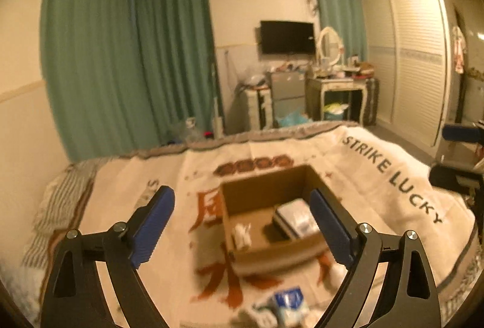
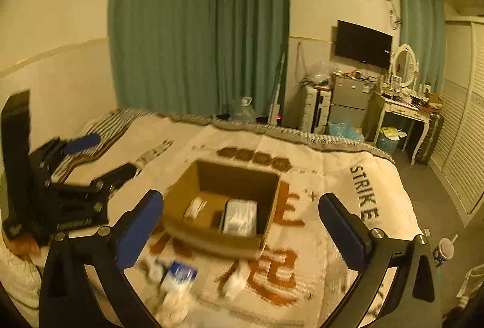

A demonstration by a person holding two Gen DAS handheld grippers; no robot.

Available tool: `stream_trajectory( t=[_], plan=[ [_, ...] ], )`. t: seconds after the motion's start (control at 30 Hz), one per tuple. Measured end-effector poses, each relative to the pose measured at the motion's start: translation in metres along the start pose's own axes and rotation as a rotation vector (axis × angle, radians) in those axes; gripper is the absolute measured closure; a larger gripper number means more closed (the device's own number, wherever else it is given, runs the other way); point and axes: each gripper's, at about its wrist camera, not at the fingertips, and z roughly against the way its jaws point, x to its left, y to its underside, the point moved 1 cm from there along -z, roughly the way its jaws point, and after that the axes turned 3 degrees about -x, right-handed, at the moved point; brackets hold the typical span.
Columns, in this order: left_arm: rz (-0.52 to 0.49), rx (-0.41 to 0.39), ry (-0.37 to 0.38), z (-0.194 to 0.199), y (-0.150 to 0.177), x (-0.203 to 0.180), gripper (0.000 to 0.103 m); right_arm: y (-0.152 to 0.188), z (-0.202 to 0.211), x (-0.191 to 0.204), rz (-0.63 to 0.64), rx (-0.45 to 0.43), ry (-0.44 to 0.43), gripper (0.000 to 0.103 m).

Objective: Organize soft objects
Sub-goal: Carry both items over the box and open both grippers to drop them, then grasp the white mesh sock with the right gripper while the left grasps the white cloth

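Observation:
An open cardboard box [image 1: 239, 192] [image 2: 211, 173] sits on the bed's printed blanket. Inside lie a white rolled soft item [image 1: 242, 234] [image 2: 194, 207] and a flat white packet [image 1: 298, 216] [image 2: 240, 217]. In front of the box lie loose soft items: a blue-and-white packet [image 1: 289, 302] [image 2: 180, 275] and a white wad [image 2: 234, 279]. My left gripper [image 1: 242, 201] is open and empty above the box's near side. My right gripper [image 2: 242, 207] is open and empty, held over the box. The left gripper also shows at the left of the right wrist view [image 2: 99, 154].
The white blanket [image 1: 393, 176] reads STRIKE LUCKY and covers the bed. Striped pillows [image 1: 60, 207] lie at the left by the wall. Green curtains, a fridge, a dressing table [image 2: 402, 113] and a wardrobe stand beyond the bed. A cup [image 2: 444, 251] stands on the floor at the right.

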Motion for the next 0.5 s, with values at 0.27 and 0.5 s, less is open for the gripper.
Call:
stream_trajectory(
  t=[0.27, 0.5],
  plan=[
    [0.094, 0.034, -0.066, 0.043, 0.056, 0.004, 0.011, 0.076, 0.025, 0.027, 0.012, 0.106, 0.001, 0.000],
    [0.155, 0.190, -0.059, 0.017, 0.121, -0.007, 0.011, 0.165, -0.027, 0.031, -0.012, 0.287, 0.044, 0.000]
  ],
)
